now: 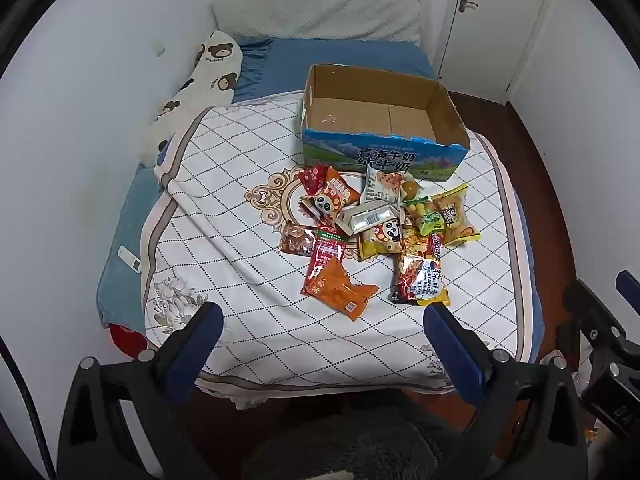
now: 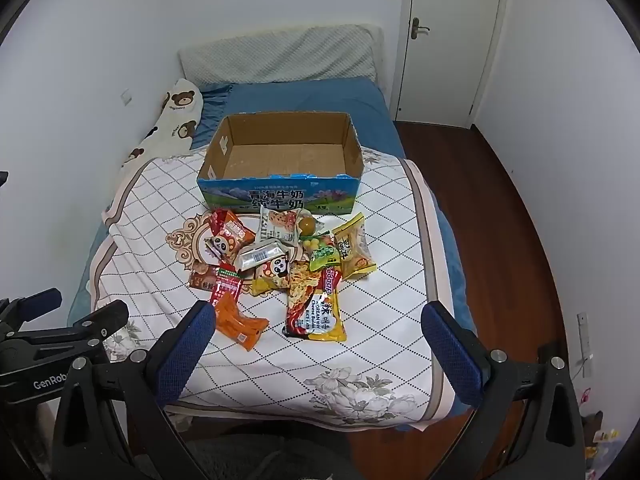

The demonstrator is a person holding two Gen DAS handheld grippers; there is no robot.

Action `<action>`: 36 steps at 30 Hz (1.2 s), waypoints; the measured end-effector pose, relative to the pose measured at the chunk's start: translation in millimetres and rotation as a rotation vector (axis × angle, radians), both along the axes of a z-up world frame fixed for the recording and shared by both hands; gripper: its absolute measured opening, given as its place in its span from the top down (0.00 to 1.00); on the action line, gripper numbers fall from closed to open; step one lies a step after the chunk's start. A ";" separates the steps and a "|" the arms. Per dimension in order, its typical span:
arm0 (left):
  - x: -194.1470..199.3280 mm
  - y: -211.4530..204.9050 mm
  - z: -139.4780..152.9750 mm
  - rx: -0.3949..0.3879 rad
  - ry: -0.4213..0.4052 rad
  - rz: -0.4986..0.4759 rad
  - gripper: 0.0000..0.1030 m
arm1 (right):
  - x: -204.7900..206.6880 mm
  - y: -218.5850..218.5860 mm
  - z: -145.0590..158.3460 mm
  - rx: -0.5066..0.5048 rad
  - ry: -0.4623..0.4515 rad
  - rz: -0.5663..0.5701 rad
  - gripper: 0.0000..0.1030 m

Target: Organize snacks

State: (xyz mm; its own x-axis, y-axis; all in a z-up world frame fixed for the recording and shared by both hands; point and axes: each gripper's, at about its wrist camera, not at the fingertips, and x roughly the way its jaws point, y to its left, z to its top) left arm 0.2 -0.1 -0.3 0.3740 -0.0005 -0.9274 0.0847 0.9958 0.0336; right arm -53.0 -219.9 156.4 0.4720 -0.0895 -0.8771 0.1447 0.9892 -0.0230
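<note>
Both grippers we hold above the near edge of the bed, jaws spread wide, nothing between the pads. Left gripper (image 1: 322,322) sits over the quilt's near hem; right gripper (image 2: 318,322) likewise, and we see its black frame at the right edge of the left wrist view.

Snack pile (image 2: 284,268) lies mid-quilt, just near of the cardboard box (image 2: 280,194). Box is open-topped, blue printed front wall facing us, interior shows bare cardboard. Far packets of the pile sit just beside the box's front wall; we can't tell if they touch it.

What we can pick out of the pile:
- orange packet (image 1: 340,290) at the near left, closest to the left gripper, partly overlapped by a red packet (image 1: 326,254) on its far side
- Korean noodle pack (image 2: 318,316) at the near right, red and yellow, lying flat
- two panda-print packets (image 1: 330,204), one left, one centre
- silver wrapper (image 1: 370,216) in the middle, on top of others
- yellow bag (image 2: 354,252) at the right edge of the pile
- green packet (image 1: 432,220) just left of it

Quilt (image 2: 380,280) is white with a diamond grid, over a blue sheet (image 2: 312,100). Bear-print pillow (image 1: 204,76) along the left wall, grey pillow (image 2: 280,56) at the far end. White door (image 2: 452,40) far right, wood floor (image 2: 500,208) on the right.
</note>
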 end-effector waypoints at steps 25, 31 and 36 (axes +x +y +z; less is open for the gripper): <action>-1.8 6.4 -5.8 -0.002 0.009 0.000 0.00 | 0.7 2.2 -11.2 0.005 0.032 0.001 0.00; -1.9 6.6 -5.7 -0.001 0.008 0.001 0.00 | 1.2 2.7 -10.4 0.006 0.035 0.001 0.00; -2.4 6.8 -5.7 -0.003 0.008 0.001 0.00 | 1.6 3.2 -9.3 0.007 0.035 -0.001 0.00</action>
